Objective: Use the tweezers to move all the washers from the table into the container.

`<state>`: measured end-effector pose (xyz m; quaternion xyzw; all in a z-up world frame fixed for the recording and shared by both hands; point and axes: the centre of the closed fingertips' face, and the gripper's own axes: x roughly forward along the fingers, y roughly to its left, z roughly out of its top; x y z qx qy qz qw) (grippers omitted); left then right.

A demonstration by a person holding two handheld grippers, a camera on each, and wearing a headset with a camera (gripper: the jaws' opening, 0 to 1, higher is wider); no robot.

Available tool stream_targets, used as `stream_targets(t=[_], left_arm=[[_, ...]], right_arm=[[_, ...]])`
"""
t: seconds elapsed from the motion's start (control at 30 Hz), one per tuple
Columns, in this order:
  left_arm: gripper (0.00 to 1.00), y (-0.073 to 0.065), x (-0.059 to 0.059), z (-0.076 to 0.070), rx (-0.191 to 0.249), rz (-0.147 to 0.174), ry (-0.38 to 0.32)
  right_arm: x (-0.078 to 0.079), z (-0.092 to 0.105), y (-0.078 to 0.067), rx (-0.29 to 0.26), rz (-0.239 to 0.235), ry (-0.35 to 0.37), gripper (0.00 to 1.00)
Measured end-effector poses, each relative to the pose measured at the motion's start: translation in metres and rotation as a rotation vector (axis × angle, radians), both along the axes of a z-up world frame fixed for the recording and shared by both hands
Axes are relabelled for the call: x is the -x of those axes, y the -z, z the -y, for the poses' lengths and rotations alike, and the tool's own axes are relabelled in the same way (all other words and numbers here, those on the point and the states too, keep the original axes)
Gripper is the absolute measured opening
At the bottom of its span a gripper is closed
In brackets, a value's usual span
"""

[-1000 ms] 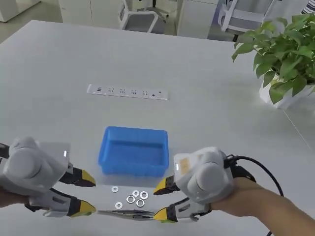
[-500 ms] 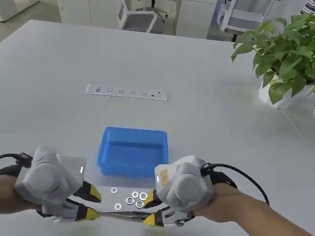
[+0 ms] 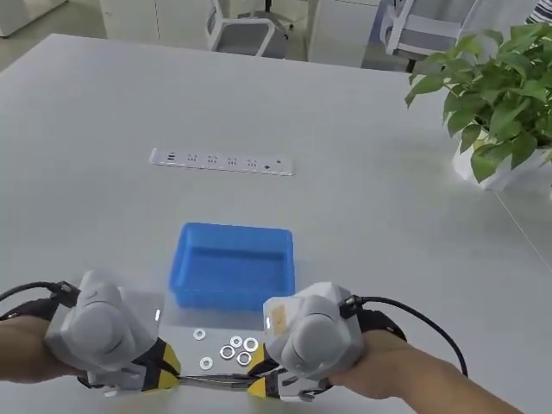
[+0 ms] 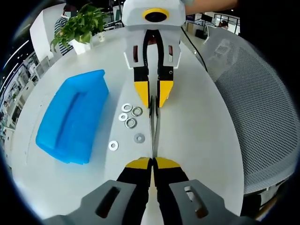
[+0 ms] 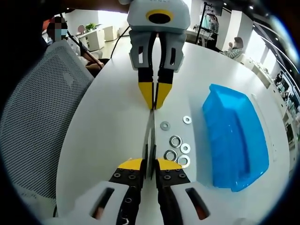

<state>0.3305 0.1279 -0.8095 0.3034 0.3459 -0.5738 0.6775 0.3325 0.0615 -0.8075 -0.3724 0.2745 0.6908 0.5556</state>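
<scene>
Thin metal tweezers (image 3: 211, 378) lie on the white table near its front edge. My left gripper (image 3: 171, 369) is shut on their left end and my right gripper (image 3: 257, 378) on the other end, so the two point at each other. In the left gripper view my yellow tips (image 4: 152, 164) pinch the tweezers (image 4: 153, 126), with the right gripper (image 4: 153, 96) opposite. The right gripper view shows its tips (image 5: 150, 165) closed on the tweezers (image 5: 150, 131). Several silver washers (image 3: 228, 349) lie just behind the tweezers. The blue container (image 3: 233, 266) stands behind the washers.
A white power strip (image 3: 220, 161) lies farther back on the table. A potted green plant (image 3: 500, 95) stands at the back right. Mesh office chairs (image 5: 42, 108) stand beside the table's near edge. Cables run from both grippers.
Both grippers moved inward toward each other. Their jaws, open a second ago, have shut on the two ends of the tweezers. Washers and container have not moved.
</scene>
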Motion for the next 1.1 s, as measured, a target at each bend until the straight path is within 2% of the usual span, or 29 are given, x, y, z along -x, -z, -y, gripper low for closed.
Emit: stream_targets(t=[0.3,0.5,0.57,0.67,1.1], left_arm=[[0.06,-0.001,0.001,0.0,0.006,-0.005,-0.003],[0.05,-0.004,0.002,-0.001,0.004,0.007,0.004],[0.05,-0.008,0.006,0.0,0.021,-0.022,-0.008],[0.05,-0.015,0.008,0.001,0.029,-0.03,-0.017],[0.05,-0.044,0.009,0.009,0.035,0.009,0.008]], right_arm=[[-0.001,0.0,0.0,-0.005,0.0,0.004,0.11],[0.0,0.0,0.0,-0.004,-0.002,0.007,0.12],[0.0,0.0,0.0,-0.004,-0.004,0.007,0.12],[0.001,0.0,0.0,-0.006,-0.006,0.007,0.12],[0.003,0.0,-0.001,-0.002,-0.008,0.004,0.13]])
